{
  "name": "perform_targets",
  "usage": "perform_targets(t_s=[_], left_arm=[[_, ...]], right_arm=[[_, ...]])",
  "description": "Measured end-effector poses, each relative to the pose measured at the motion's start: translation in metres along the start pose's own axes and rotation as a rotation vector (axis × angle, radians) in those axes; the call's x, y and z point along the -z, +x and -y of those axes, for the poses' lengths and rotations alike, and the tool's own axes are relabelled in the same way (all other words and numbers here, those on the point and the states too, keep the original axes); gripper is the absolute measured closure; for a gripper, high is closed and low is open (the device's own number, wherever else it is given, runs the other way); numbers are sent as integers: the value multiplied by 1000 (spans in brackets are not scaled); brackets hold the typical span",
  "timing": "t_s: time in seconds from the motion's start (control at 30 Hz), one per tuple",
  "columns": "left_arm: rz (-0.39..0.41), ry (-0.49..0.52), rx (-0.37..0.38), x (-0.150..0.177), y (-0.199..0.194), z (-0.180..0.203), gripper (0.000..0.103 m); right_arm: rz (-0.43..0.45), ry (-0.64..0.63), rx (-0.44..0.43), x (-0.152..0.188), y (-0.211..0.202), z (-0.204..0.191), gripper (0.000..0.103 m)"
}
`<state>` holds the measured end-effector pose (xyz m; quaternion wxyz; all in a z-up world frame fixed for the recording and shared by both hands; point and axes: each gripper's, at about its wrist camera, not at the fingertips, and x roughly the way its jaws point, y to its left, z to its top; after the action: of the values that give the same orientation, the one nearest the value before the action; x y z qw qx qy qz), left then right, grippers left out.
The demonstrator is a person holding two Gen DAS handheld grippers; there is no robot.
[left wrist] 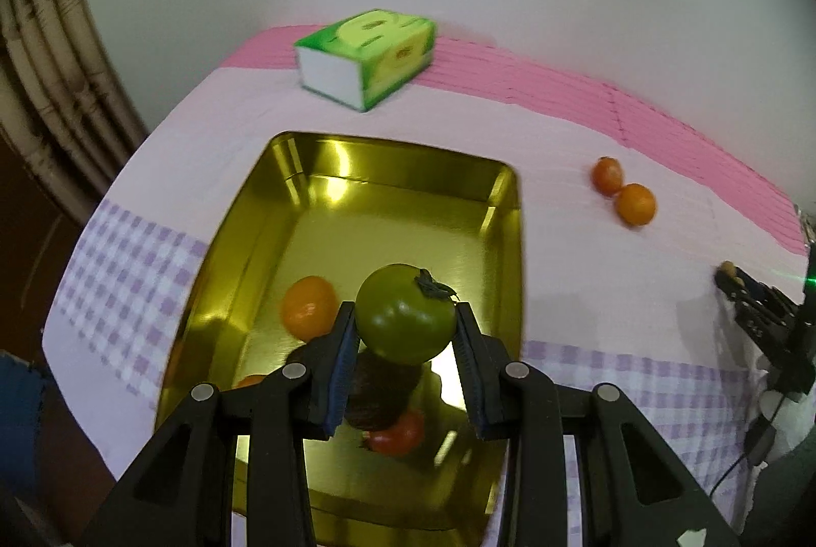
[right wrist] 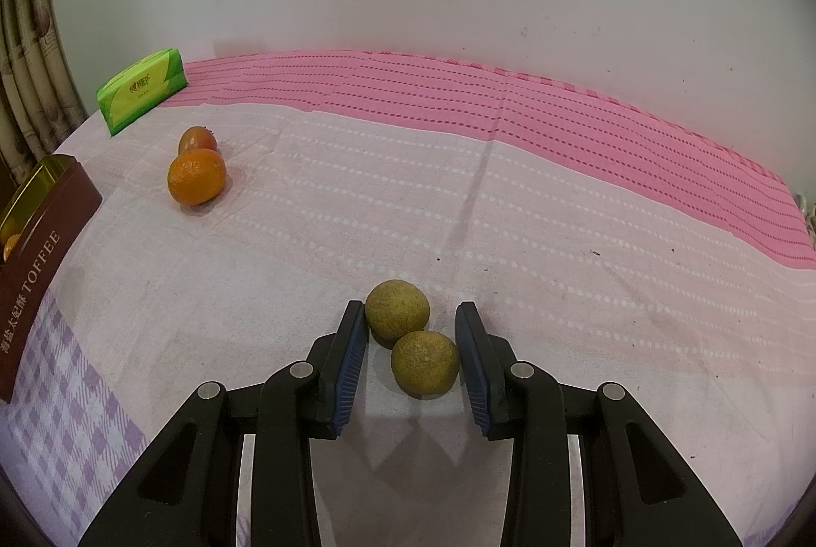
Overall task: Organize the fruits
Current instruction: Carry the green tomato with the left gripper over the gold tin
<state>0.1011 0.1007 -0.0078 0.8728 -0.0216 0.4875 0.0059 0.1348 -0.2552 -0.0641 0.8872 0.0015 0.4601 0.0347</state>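
My left gripper [left wrist: 405,317] is shut on a green tomato [left wrist: 405,315] and holds it above the gold tin tray [left wrist: 357,169]. In the tray lie an orange [left wrist: 307,307], a dark fruit [left wrist: 377,399] and a red tomato [left wrist: 398,434]. An orange [left wrist: 635,204] and a red-orange fruit [left wrist: 607,175] lie on the cloth to the right of the tray; they also show in the right wrist view as the orange [right wrist: 196,178] and the fruit [right wrist: 197,140]. My right gripper [right wrist: 412,345] is open around two brownish-green round fruits [right wrist: 397,309] [right wrist: 425,363] that rest on the cloth.
A green tissue box [left wrist: 367,57] stands at the back near the wall, also in the right wrist view [right wrist: 140,88]. The tray's brown "TOFFEE" side [right wrist: 41,276] is at the left. The right gripper shows at the right edge [left wrist: 765,317]. The cloth's edge drops off at the left.
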Motion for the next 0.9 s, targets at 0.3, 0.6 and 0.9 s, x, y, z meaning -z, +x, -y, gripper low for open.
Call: perform_targets(t_s=[0.3,0.6,0.9], left_arm=[[-29,-28,-37,6,11,-22,70],[-45,-37,-47,9,18,-30,70],[-56,-46,-56,9,25,-34,70]], right_arm=[[0,-2,1,0,0,0,66],[0,-2,1,0,0,0,66],[0,-2,1,-1,0,0,66]])
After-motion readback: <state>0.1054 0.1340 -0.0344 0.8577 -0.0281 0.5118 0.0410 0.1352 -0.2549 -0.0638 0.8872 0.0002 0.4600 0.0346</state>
